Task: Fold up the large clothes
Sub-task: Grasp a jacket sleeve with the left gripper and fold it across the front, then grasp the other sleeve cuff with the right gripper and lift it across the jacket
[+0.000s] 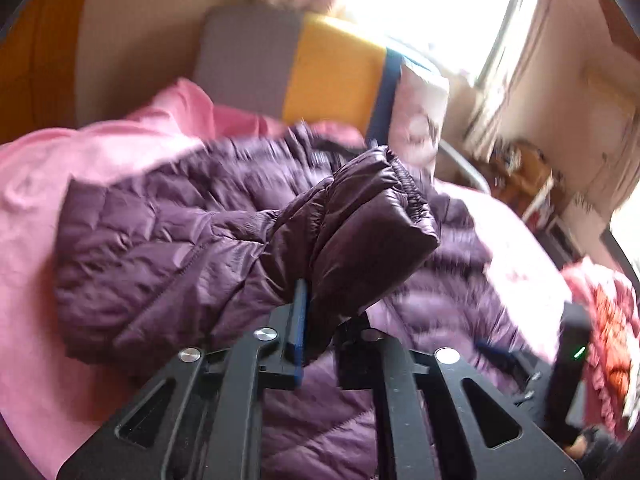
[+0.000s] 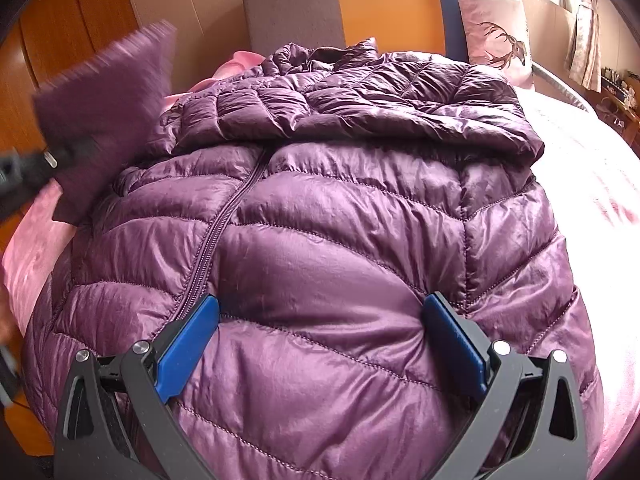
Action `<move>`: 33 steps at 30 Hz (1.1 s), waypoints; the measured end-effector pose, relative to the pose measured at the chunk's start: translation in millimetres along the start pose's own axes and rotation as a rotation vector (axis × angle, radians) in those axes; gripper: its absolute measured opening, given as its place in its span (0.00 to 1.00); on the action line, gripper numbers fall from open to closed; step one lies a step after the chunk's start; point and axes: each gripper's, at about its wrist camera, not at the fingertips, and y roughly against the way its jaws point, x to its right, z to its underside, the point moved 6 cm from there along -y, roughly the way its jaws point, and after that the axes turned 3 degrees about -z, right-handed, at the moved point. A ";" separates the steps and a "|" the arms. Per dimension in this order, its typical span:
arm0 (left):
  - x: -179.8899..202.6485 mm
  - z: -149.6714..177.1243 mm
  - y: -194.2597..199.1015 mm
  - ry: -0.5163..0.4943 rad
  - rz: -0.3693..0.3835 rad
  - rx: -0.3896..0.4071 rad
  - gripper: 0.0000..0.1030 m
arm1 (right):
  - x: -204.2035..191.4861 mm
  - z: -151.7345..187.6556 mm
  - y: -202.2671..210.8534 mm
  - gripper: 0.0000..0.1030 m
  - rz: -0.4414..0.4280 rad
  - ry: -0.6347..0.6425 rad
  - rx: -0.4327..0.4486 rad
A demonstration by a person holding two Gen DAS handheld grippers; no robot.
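Observation:
A purple quilted puffer jacket [image 2: 320, 208] lies zipped, front up, on the pink bed, collar toward the headboard. My left gripper [image 1: 328, 320] is shut on the cuff end of its sleeve [image 1: 372, 216], which it holds lifted above the jacket body [image 1: 152, 232]. In the right wrist view that sleeve [image 2: 108, 112] shows blurred at the left, with the left gripper [image 2: 40, 164] under it. My right gripper [image 2: 322, 304] stands wide open, both blue pads [image 2: 188, 344] resting on the lower front of the jacket just right of the zipper [image 2: 228, 216]. Nothing is pinched between them.
The pink bedsheet [image 2: 592, 184] spreads around the jacket. A grey, yellow and blue headboard [image 2: 384, 12] and a deer-print pillow [image 2: 496, 28] stand at the far end. A wooden wardrobe [image 2: 80, 4] lies left, a bright window [image 1: 432, 4] and cluttered shelves [image 1: 524, 176] right.

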 end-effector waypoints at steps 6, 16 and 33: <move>10.2 27.2 -4.0 -0.014 0.035 -0.030 0.69 | 1.8 -1.8 5.2 0.98 -0.027 -0.001 -0.015; -9.6 46.5 40.1 0.082 0.033 0.035 0.69 | -21.6 -56.1 23.5 0.94 -0.352 -0.201 0.033; -40.2 68.8 52.8 0.071 -0.361 0.015 0.76 | -76.1 -54.1 -60.4 0.87 -0.260 -0.023 -0.088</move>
